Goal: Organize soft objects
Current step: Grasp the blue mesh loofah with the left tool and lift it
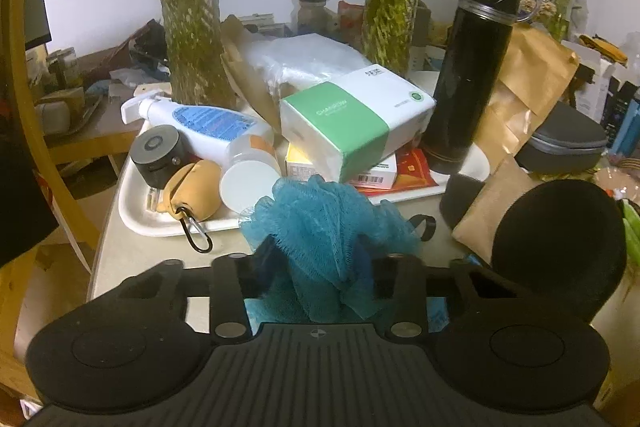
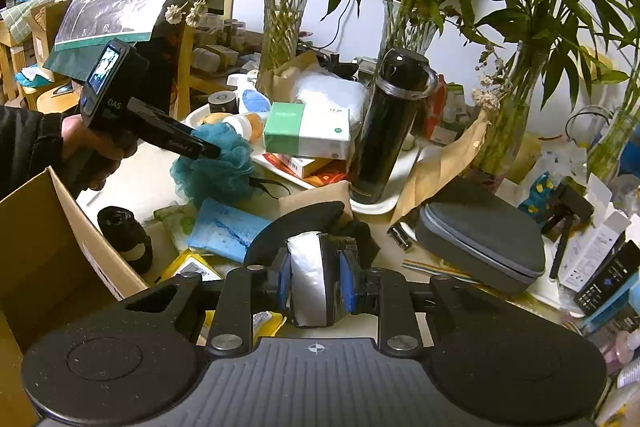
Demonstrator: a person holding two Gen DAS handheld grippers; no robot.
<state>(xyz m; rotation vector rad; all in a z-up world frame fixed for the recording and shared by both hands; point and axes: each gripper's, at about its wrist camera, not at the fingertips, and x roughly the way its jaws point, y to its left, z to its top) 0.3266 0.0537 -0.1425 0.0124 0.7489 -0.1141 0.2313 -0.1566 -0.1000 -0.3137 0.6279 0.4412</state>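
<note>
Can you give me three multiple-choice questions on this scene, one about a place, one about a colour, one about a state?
1. Where does the black flask stand?
A in the cardboard box
B on the white tray
C on the grey case

2. What colour is the bath pouf?
A blue
B red
C yellow

3. What is the right gripper doing?
A gaping empty
B pinching a leaf
C clamping a silvery packet

Answers: B, its base sits on the tray; A, blue mesh between the left gripper's fingers; C, pads press the packet.
</note>
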